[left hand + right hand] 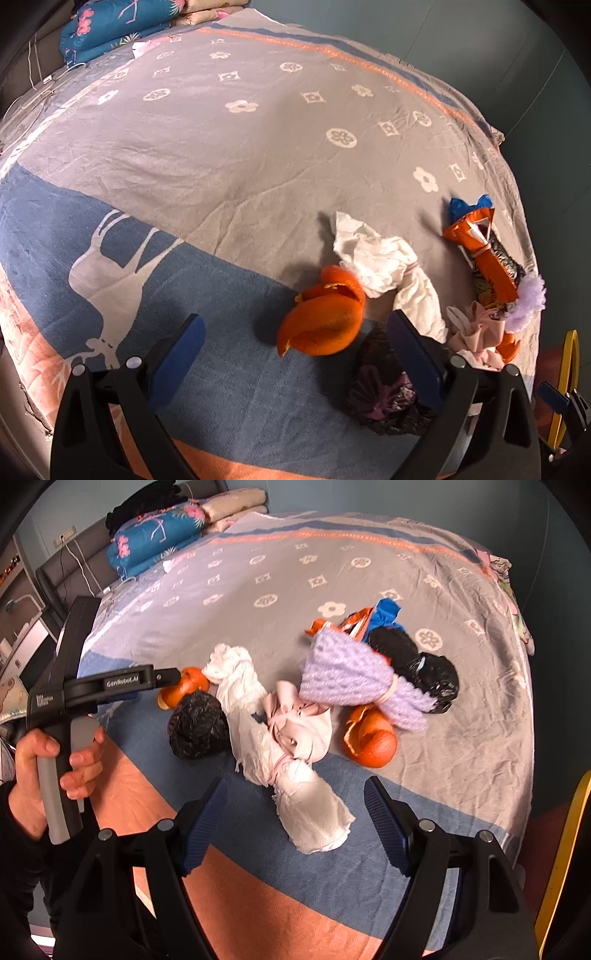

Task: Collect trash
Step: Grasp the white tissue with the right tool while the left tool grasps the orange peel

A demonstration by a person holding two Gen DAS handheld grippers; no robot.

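Note:
Trash lies on the patterned bed cover. In the left wrist view an orange peel [325,317] sits just ahead of my open, empty left gripper [295,332], with crumpled white tissue [384,258], a black crumpled bag [384,391] by the right finger and an orange snack wrapper [487,254] further right. In the right wrist view my open, empty right gripper [295,812] hovers over the near end of the white tissue [314,819]. Beyond lie a pink cloth [303,723], a lilac knit piece [351,675], black bags [424,668], a second orange peel [373,738] and a black bag [199,727].
Folded quilts and pillows [159,535] are stacked at the bed's far end by the headboard. A yellow rim [565,849] stands off the bed's right edge. The left gripper's handle and hand [66,738] show at the left of the right wrist view.

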